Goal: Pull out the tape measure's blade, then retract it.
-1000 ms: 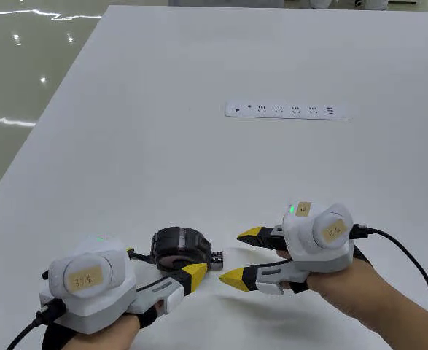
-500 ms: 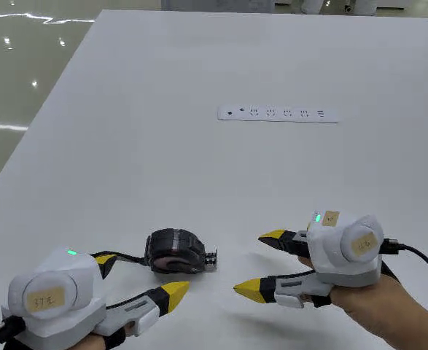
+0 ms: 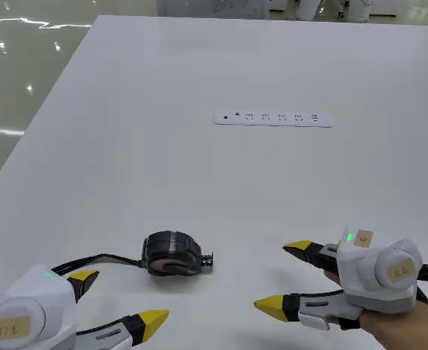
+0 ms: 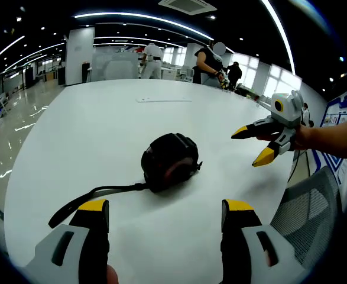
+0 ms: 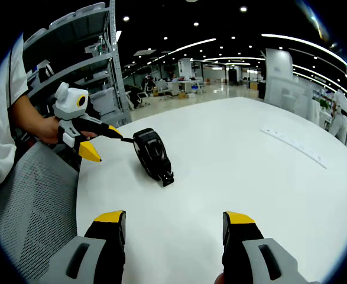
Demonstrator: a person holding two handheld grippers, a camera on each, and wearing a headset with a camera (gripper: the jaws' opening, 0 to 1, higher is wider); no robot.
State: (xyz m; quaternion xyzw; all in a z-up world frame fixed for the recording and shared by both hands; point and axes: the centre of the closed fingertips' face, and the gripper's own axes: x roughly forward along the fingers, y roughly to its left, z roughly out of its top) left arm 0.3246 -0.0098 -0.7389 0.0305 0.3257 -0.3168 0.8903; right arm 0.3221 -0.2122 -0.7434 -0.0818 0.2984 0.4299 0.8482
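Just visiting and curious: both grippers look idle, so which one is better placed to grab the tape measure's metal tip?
Right, probably. The tape measure has its blade tip pointing toward the right gripper, whose open jaws face it across bare table. The left gripper, also open, sits on the strap side.

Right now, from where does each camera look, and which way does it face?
Head view: on the person's head, looking forward and down at the table, the tape measure, left hand-held gripper and right hand-held gripper.
Left gripper view: on that gripper, facing the tape measure; own open jaws below.
Right gripper view: likewise, from the opposite side; a sleeve shows.
Shared: the tape measure.
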